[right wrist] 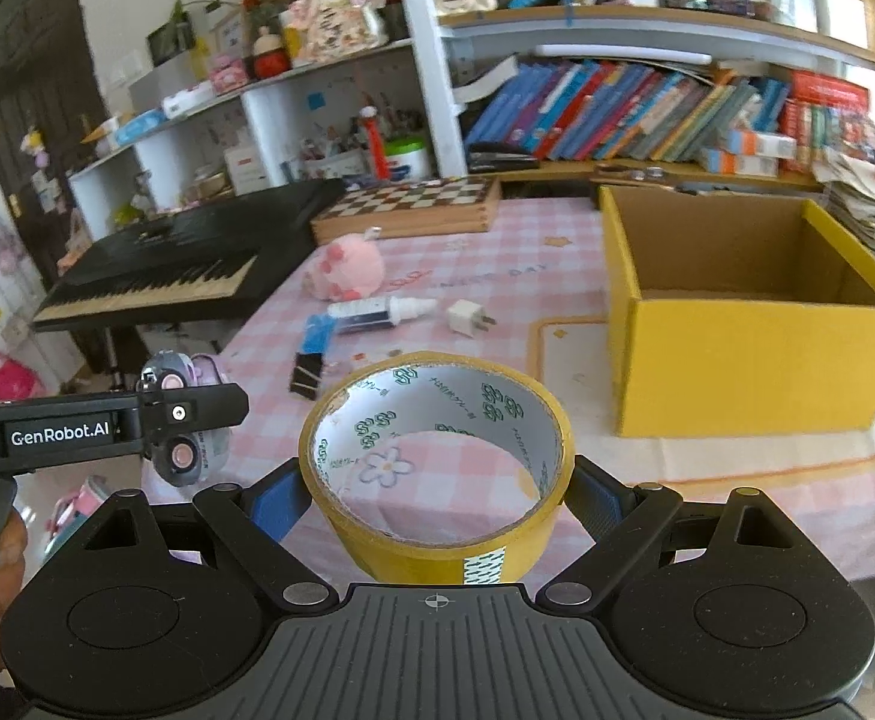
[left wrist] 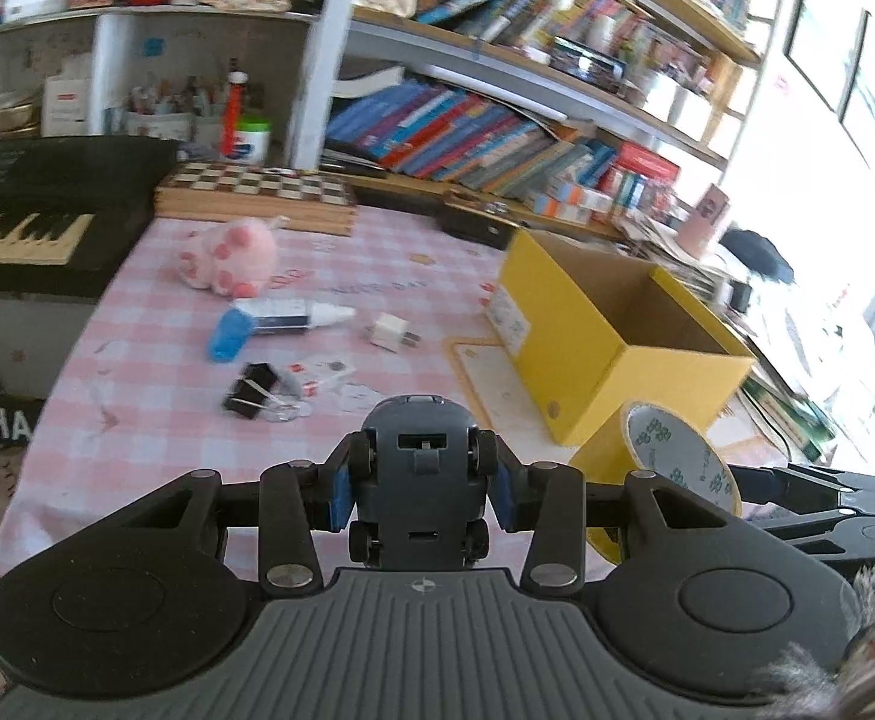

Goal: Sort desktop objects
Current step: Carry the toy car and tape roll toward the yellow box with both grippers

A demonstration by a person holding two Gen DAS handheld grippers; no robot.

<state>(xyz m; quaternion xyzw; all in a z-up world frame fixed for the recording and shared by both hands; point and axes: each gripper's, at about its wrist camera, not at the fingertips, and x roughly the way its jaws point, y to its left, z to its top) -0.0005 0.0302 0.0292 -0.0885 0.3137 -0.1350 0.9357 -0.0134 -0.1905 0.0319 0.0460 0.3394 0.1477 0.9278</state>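
My left gripper [left wrist: 419, 489] is shut on a grey toy car [left wrist: 418, 468], underside up, held above the near edge of the pink checked table [left wrist: 137, 348]. My right gripper [right wrist: 437, 498] is shut on a yellow tape roll [right wrist: 437, 468], held above the table in front of the open yellow cardboard box [right wrist: 755, 360]. The tape roll [left wrist: 671, 462] and box [left wrist: 611, 324] also show in the left wrist view, to my right. The left gripper [right wrist: 197, 414] with the car shows at the left of the right wrist view.
On the table lie a pink plush [left wrist: 230, 255], a white glue bottle [left wrist: 293, 315], a blue object [left wrist: 228, 333], a white plug adapter [left wrist: 390, 331], a black binder clip [left wrist: 252, 391] and small cards [left wrist: 323, 375]. A chessboard [left wrist: 257, 186] and a keyboard [left wrist: 35, 216] stand behind, below bookshelves.
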